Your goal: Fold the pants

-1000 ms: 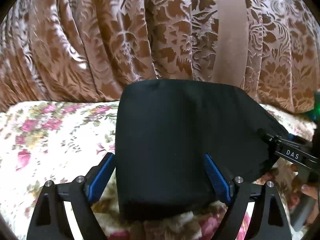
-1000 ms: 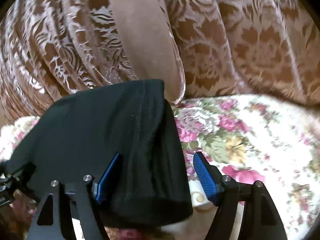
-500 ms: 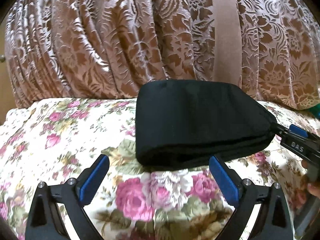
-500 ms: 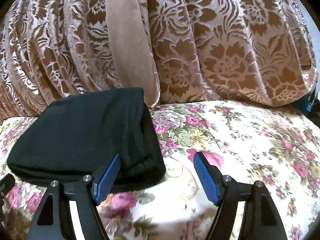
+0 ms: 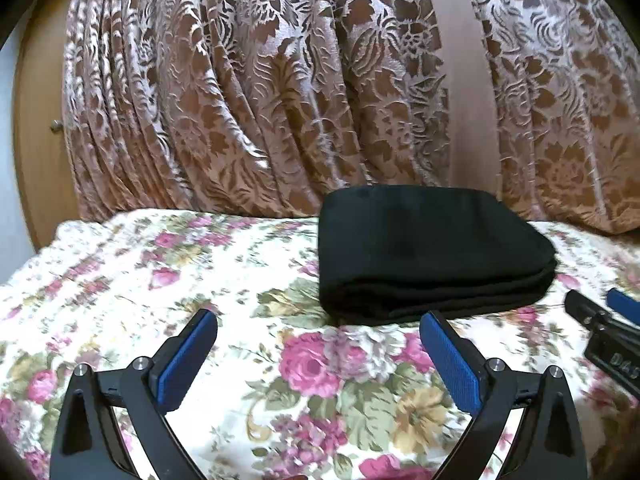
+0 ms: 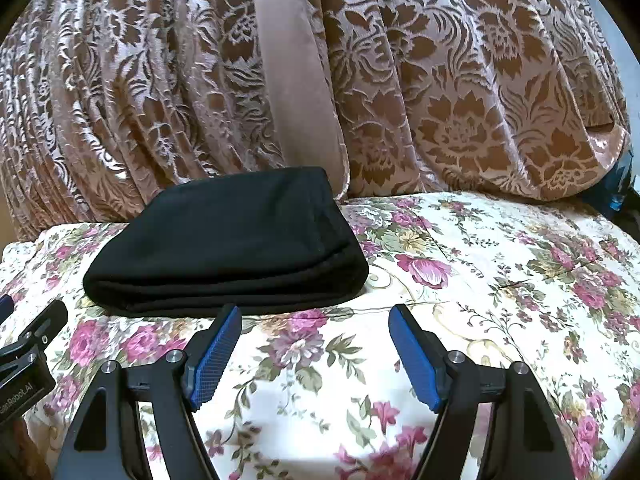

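The black pants [image 5: 432, 252] lie folded into a thick, neat rectangle on the floral bed cover [image 5: 160, 280], close to the curtain. In the right wrist view the same pants [image 6: 232, 248] sit left of centre. My left gripper [image 5: 318, 322] hangs open just in front of the fold's near edge, with nothing between its blue pads. Open and empty as well, my right gripper [image 6: 316, 314] hovers in front of the pants' right corner, a little apart from the cloth. Each gripper's tip shows at the edge of the other's view.
A brown and silver patterned curtain [image 5: 280, 100] hangs right behind the bed. A wooden panel with a small knob [image 5: 56, 125] stands at far left. The floral cover [image 6: 500, 280] stretches bare to the right of the pants, and a blue object [image 6: 618, 184] lies at the far right edge.
Both grippers have let go of the pants and drawn back toward the near side. The pants now lie flat and farther from both cameras. The left jaws stand wider.
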The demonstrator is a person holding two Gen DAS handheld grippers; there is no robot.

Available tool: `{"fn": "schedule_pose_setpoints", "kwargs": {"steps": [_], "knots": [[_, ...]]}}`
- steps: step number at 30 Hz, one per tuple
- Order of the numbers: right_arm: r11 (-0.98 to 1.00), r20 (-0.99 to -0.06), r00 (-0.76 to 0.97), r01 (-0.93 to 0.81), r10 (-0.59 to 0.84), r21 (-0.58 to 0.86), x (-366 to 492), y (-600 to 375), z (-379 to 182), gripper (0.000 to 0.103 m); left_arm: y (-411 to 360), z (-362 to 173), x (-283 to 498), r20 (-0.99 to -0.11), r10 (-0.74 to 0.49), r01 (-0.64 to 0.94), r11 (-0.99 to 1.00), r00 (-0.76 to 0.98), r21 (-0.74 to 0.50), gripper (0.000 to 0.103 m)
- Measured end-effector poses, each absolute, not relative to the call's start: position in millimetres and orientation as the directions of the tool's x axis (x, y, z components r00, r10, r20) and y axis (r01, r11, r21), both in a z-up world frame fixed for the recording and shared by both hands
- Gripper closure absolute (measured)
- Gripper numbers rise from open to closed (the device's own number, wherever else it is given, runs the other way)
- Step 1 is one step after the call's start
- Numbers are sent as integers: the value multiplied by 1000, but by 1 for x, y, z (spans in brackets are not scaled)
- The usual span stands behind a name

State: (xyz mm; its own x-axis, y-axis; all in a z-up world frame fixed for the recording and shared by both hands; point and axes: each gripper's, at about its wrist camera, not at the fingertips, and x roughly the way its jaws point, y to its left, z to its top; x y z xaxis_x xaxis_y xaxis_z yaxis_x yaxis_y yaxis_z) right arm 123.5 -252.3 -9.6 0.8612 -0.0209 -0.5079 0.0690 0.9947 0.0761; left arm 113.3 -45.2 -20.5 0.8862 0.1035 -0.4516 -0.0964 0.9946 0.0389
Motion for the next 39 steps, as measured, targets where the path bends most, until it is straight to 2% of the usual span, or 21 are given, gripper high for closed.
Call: {"fn": "schedule_pose_setpoints", "kwargs": {"steps": [4, 11, 15, 18, 19, 39], "knots": [[996, -491, 871, 36, 9, 82, 113, -246, -10, 26, -46, -24, 110, -452, 101, -93, 995, 886, 41, 2], [998, -460, 888, 52, -24, 47, 105, -239, -10, 26, -54, -23, 102, -414, 104, -80, 994, 904, 74, 2], [999, -451, 892, 41, -26, 24, 105, -234, -10, 26, -55, -25, 105, -427, 107, -80, 994, 898, 80, 3], [999, -441, 897, 41, -31, 13, 102, -231, -10, 26, -55, -26, 106, -433, 108, -82, 994, 895, 79, 13], [999, -441, 897, 40, -30, 14, 103, -232, -10, 26, -54, -26, 106, -436, 107, -82, 994, 894, 78, 13], [1000, -441, 897, 28, -31, -14, 104, -229, -12, 26, -47, -31, 111, -471, 97, -89, 995, 877, 39, 13]]}}
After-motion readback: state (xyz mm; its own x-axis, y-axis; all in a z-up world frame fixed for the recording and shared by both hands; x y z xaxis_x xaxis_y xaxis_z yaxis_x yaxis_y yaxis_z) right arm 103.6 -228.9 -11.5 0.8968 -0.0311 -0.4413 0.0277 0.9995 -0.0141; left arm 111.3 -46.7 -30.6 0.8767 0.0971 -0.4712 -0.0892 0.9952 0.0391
